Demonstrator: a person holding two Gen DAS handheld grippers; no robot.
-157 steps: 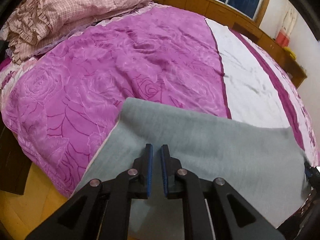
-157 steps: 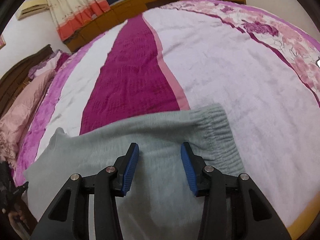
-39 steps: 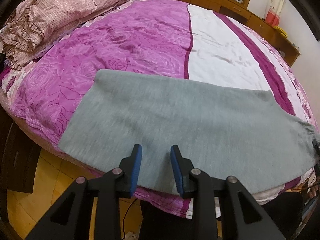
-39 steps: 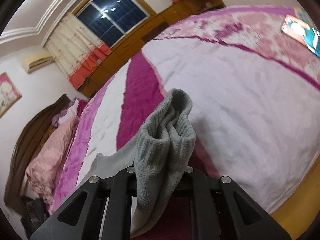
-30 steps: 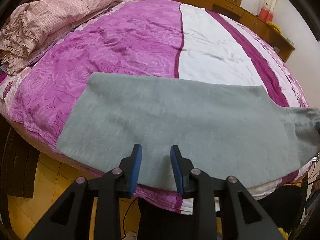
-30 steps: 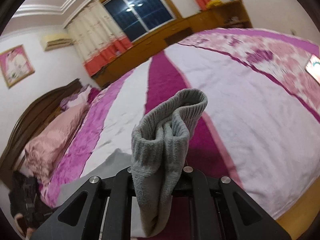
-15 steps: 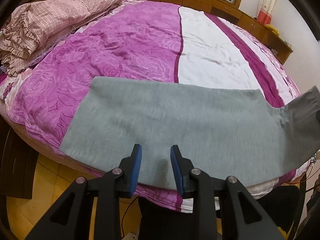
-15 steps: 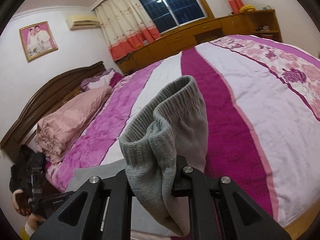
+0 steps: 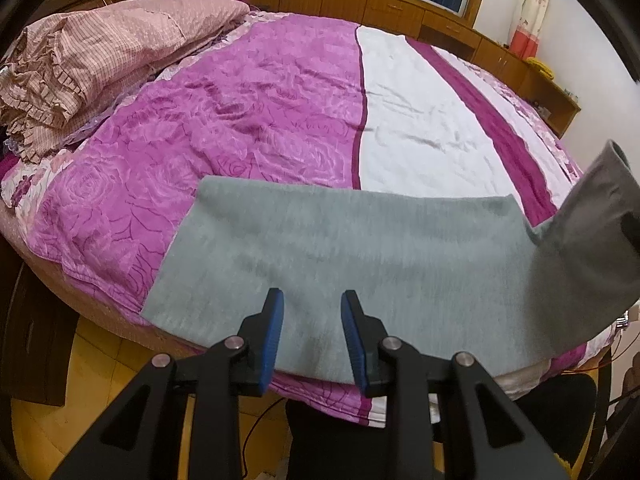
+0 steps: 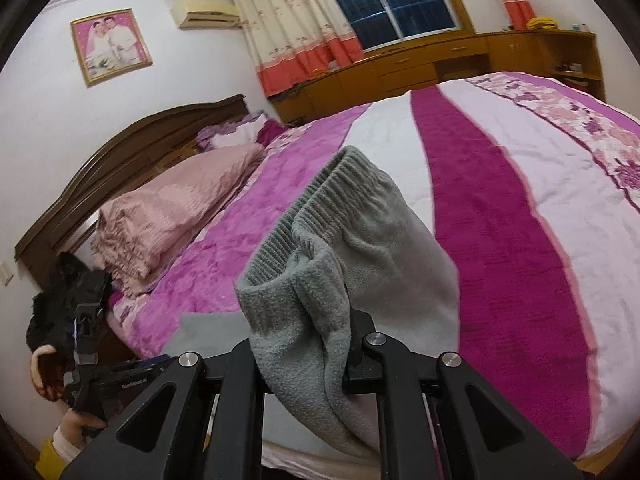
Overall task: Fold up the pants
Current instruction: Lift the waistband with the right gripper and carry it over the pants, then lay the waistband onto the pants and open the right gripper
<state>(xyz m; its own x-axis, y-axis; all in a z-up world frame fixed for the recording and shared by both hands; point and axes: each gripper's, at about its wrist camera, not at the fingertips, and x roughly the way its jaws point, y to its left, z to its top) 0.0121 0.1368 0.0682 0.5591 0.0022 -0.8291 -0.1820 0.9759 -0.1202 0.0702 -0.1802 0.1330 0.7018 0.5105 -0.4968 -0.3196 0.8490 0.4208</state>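
bed [image 9: 280, 128]: purple quilt, grey sweatpants [image 9: 360, 248] flat on near edge
left gripper [image 9: 312, 334]: open, empty, over sweatpants
right gripper [image 10: 304, 364]: clamped on waistband [image 10: 320, 208], lifted off bed

Large round bed [image 9: 280, 128] under a quilted magenta rose-pattern cover with white and deep purple stripes. Near its head edge: bunched pink checked ruffled quilt [image 9: 92, 60]. Dark carved wooden headboard [image 10: 120, 152] behind it. Framed wedding portrait [image 10: 110, 46] on the white wall above; wall-mounted air conditioner [image 10: 206, 14] beside it. Dark night window [image 10: 384, 4] flanked by cream curtains with orange-red hems [image 10: 296, 36]. Low wooden cabinets [image 10: 420, 68] run under the window. Yellow wooden floor [image 9: 52, 420] off the bed's near edge.
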